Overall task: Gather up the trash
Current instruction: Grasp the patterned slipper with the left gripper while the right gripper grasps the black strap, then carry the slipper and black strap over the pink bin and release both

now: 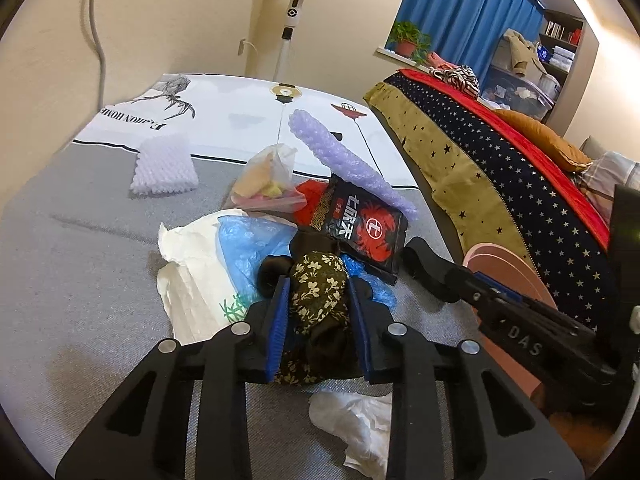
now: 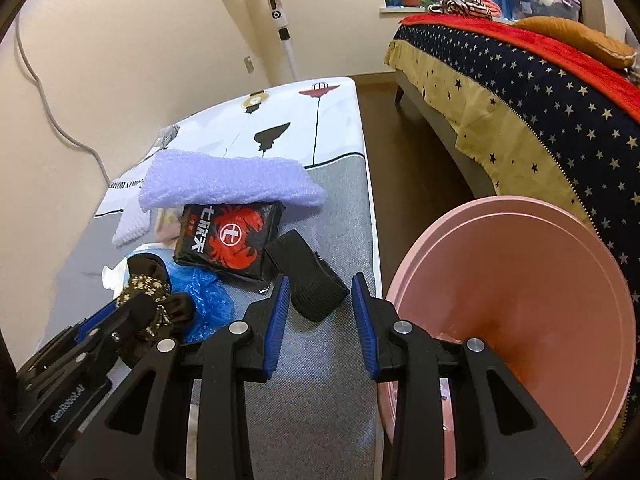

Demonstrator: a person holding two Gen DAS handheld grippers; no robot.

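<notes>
Cream walls close in a warm-lit bedroom. A white pedestal fan stands in the corner, beside a dark wood floor. The bed wears a star-print cover (navy and mustard) under a red blanket. Blue curtains frame a potted plant on the sill; a bookshelf stands beyond.
</notes>
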